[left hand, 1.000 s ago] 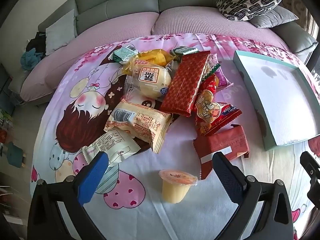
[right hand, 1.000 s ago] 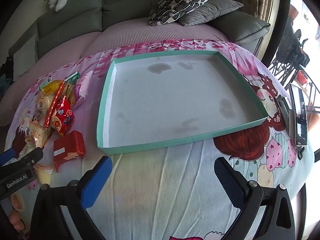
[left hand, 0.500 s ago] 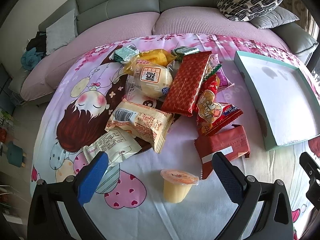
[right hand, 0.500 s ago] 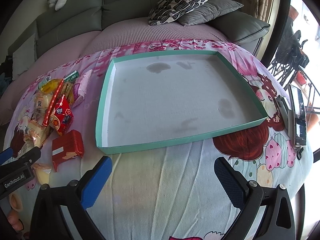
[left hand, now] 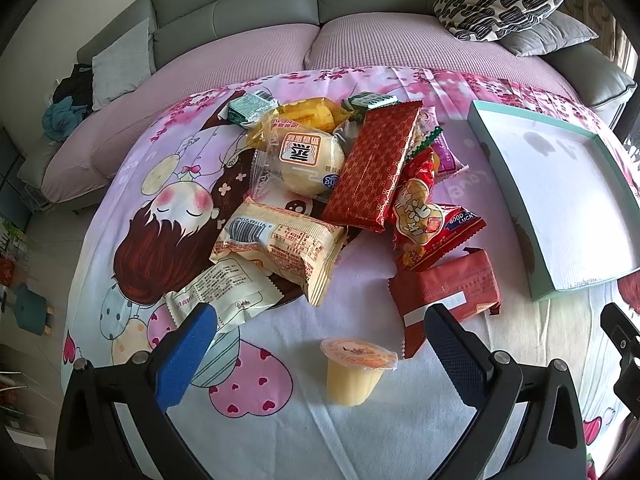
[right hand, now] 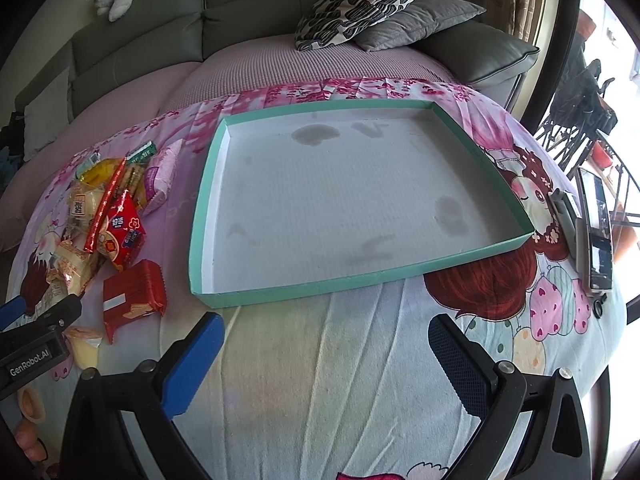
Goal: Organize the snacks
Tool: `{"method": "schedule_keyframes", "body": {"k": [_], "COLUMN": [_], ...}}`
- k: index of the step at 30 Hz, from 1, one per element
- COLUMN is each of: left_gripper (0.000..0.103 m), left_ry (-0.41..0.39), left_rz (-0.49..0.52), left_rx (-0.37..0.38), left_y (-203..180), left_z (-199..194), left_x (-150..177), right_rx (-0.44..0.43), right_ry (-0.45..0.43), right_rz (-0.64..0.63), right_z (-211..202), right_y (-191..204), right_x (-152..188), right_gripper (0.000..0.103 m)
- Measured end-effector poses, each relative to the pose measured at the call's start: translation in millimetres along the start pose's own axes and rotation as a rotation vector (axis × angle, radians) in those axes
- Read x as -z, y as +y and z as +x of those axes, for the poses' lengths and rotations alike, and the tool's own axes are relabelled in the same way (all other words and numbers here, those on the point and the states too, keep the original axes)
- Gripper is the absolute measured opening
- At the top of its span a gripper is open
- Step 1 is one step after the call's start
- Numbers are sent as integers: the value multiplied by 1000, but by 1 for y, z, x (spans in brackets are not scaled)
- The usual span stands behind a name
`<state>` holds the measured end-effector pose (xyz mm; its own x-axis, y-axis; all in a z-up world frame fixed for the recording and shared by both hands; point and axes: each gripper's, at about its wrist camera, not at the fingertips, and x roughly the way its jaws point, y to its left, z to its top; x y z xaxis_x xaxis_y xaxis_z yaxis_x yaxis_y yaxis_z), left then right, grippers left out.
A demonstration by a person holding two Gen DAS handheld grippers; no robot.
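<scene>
A pile of snack packets lies on the cartoon-print cloth: a long red patterned bar (left hand: 372,168), a round bun in clear wrap (left hand: 310,162), a beige bread packet (left hand: 280,240), a red cracker pack (left hand: 444,288) and a red bag (left hand: 432,228). A yellow jelly cup (left hand: 354,372) stands upright between the fingers of my open, empty left gripper (left hand: 320,344). The teal-rimmed white tray (right hand: 208,204) is empty; it also shows in the left wrist view (left hand: 504,196). My right gripper (right hand: 324,360) is open and empty, just in front of the tray's near rim.
A grey sofa with a patterned pillow (right hand: 360,0) curves behind the table. A phone and a small device (right hand: 596,232) lie at the table's right edge. The left gripper's body (right hand: 36,344) shows at the left of the right wrist view.
My left gripper has edged slightly forward toward the jelly cup. The right gripper view has shifted only a little; nothing was taken or let go.
</scene>
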<state>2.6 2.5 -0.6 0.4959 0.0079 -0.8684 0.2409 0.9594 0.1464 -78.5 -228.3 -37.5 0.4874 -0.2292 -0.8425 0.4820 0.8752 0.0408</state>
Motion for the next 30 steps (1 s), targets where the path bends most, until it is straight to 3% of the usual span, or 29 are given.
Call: {"method": "schedule_keyframes", "body": {"k": [30], "left_gripper": [103], "left_ry": [1], "left_rz": [0], "left_rx": [-1], "left_y": [0], "left_z": [0], "left_x": [0], "right_rx": [0], "right_ry": [0], "right_rz": [2], "right_z": [1], "right_y": [1], "right_x": [-1], "right_gripper": [103]}}
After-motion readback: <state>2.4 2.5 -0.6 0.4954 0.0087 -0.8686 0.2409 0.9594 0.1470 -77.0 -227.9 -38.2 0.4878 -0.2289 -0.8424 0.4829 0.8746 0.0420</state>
